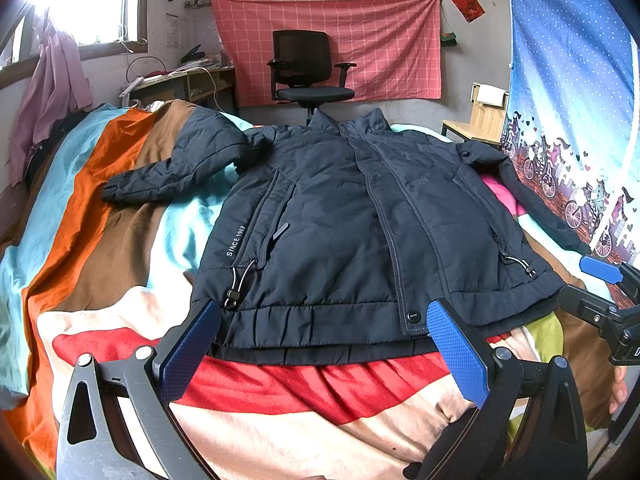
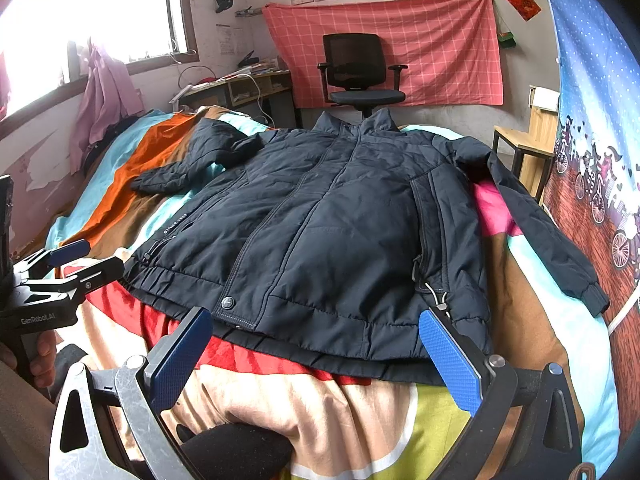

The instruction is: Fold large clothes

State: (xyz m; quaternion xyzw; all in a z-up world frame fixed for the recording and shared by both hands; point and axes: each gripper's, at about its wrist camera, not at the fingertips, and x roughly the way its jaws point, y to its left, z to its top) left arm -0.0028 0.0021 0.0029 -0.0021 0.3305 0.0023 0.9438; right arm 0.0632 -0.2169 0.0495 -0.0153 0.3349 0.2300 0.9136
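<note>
Both grippers hung low over the near edge of the bed [image 1: 100, 216], side by side, pointing along it toward the far wall. The left gripper [image 1: 322, 350] had its blue pads spread wide, gripping nothing, just short of the hem of the jacket [image 1: 340, 216]; the right gripper [image 2: 316, 356] was likewise wide apart and empty, its pads hovering before the hem on the other side. In the right view, fingers of a hand [image 2: 40, 356] wrapped the left tool's handle at the lower left. The jacket, dark navy, lay face up and zipped, flat on the striped bedcover [image 2: 360, 412], collar away from the grippers, hem nearest them. One sleeve [image 1: 168, 172] bent outward over the orange and brown stripes; the other sleeve [image 2: 552, 236] ran down the bed's edge beside a blue printed curtain [image 2: 592, 120]. Drawcords with toggles showed at both hem corners. Beyond the bed stood a black chair [image 1: 308, 72] against a red checked cloth [image 1: 380, 48] pinned to the wall, a cluttered desk [image 2: 244, 88] under the bright window [image 2: 88, 8], and a wooden stool [image 2: 524, 148] on the right. Nothing lay between the pads and the hem.
</note>
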